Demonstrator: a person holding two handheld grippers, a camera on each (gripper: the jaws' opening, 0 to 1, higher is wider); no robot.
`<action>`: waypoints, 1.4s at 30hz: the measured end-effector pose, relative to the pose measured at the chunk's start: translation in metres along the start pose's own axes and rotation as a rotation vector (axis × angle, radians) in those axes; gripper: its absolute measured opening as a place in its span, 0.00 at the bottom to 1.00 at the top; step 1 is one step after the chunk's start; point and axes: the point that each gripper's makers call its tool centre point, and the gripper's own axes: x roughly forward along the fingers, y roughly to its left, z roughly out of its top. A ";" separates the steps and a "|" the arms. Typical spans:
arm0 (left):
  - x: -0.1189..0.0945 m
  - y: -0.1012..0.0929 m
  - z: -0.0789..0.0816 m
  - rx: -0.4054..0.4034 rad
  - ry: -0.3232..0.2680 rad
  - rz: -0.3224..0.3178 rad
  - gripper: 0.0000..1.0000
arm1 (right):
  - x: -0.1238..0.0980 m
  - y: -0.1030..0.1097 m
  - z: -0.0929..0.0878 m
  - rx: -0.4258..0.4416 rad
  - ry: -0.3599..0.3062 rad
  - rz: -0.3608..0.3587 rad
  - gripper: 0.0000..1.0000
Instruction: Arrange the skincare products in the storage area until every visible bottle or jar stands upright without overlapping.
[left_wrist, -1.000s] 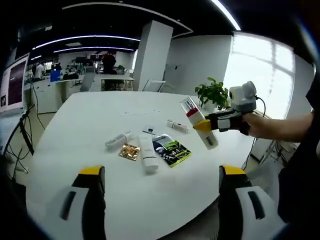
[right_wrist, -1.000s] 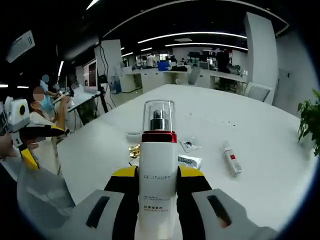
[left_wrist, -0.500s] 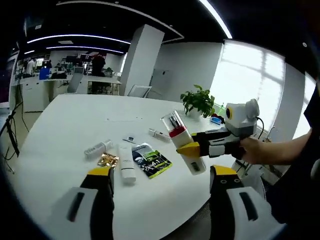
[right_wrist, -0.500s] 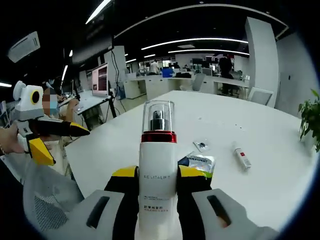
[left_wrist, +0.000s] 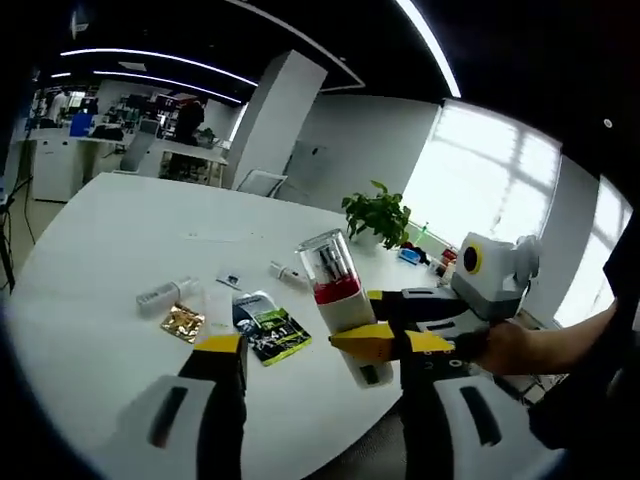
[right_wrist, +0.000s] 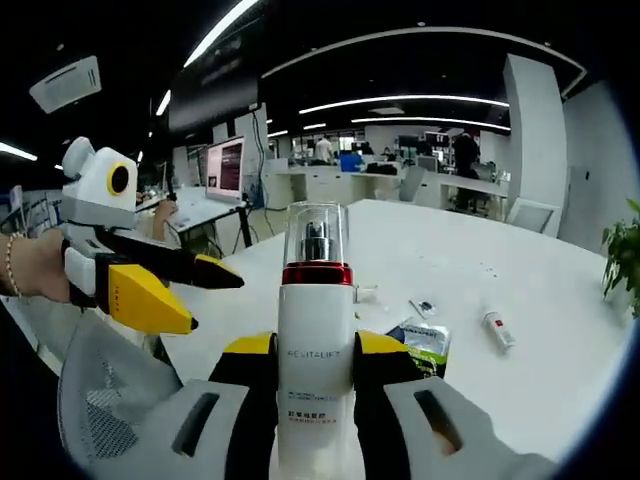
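The right gripper is squeezing a tall white bottle with a red ring and a clear cap. Its jaws press on both sides of the bottle, low down. The bottle is up in the air near the edge of the big white table, not standing on it yet.

The left gripper holds nothing. Its two jaws are spread wide apart.

I think the step now is carrying the bottle to a spot where it can stand. Next, the bottle needs to be turned straight up, put down on a bare part of the table, and then let go gently so it does not tip. It should not land on the other things.

The left gripper view shows the bottle from the side, leaning a bit in the other claw. It also shows what lies on the table: a white tube lying flat, a small gold packet, a dark packet with green on it, and a small tube farther back. A green plant sits at the far side. These tubes are lying down, so there is more work to do.

The right gripper view shows the bottle from behind, with letters on its front. It shows the left gripper off to the side, held by a hand, and the small tube with a red mark.
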 end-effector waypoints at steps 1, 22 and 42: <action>0.002 -0.001 0.000 -0.012 0.002 -0.006 0.51 | -0.001 0.003 0.001 0.002 -0.003 0.008 0.27; 0.029 -0.014 0.015 -0.201 -0.094 -0.011 0.34 | -0.008 0.021 0.019 -0.013 -0.066 0.100 0.28; 0.048 -0.025 0.019 -0.186 -0.042 0.002 0.22 | -0.019 0.010 0.022 0.049 -0.114 0.187 0.29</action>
